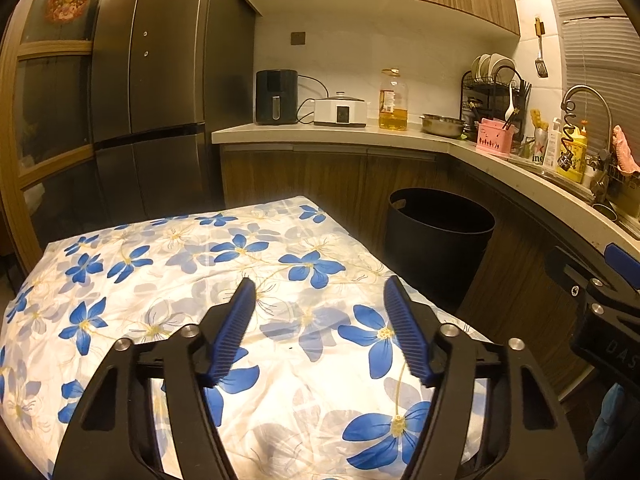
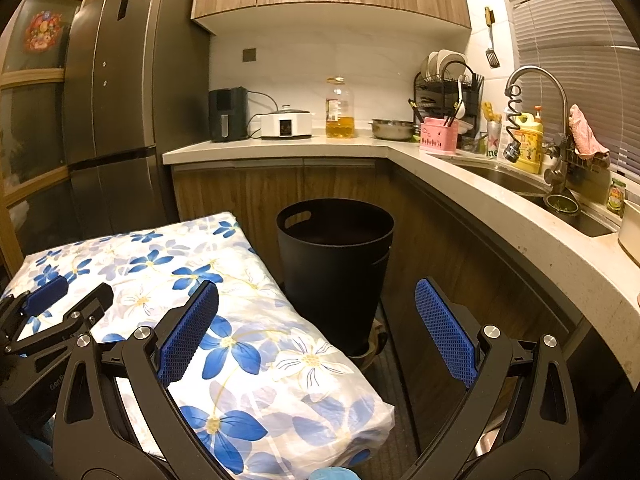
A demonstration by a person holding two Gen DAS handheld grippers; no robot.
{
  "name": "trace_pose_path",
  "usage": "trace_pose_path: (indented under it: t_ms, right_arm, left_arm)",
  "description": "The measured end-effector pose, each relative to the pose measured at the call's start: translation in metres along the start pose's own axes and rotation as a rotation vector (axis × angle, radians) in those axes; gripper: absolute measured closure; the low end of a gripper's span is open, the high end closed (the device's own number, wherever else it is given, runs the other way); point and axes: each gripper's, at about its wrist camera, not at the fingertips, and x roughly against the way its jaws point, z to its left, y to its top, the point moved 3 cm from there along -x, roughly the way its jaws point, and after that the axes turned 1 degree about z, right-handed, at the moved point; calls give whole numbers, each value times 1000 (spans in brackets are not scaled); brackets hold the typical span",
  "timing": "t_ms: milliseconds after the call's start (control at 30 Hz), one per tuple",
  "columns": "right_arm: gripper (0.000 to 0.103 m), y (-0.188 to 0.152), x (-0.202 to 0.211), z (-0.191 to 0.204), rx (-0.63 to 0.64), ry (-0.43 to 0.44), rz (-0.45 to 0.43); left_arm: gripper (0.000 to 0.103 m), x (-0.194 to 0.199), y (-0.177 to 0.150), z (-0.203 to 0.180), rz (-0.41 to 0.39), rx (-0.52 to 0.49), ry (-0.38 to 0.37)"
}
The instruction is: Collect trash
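Left gripper spread wide, nothing held: black frame, ribbed blue pads, hovering over cloth. Right gripper also wide open and empty, waffle-textured blue pads, straddling the cloth's right edge. Cloth is thin, white with blue flowers, draped over a flat surface. Bin: round, matte black, tapered, handle cutout near rim, on floor just right of cloth, ahead of right gripper, against wood-grain cabinets.

Home kitchen: fridge, sink, dish rack.
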Motion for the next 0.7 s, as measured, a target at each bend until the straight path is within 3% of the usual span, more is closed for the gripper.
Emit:
trace_pose_path:
  t_ms: [333, 433, 533, 700]
  right_arm:
    - [6, 0, -2, -1, -5, -6, 1]
    - [6, 0, -2, -1, -5, -5, 0]
    - [6, -1, -2, -1, -7, -4, 1]
    - [6, 0, -2, -2, -6, -2, 0]
  left_arm:
    - [37, -3, -1, 0, 13, -10, 17]
    - [30, -3, -1, 0, 12, -8, 22]
    - [15, -2, -1, 1, 6, -9, 35]
    - [15, 0, 0, 1, 1, -12, 45]
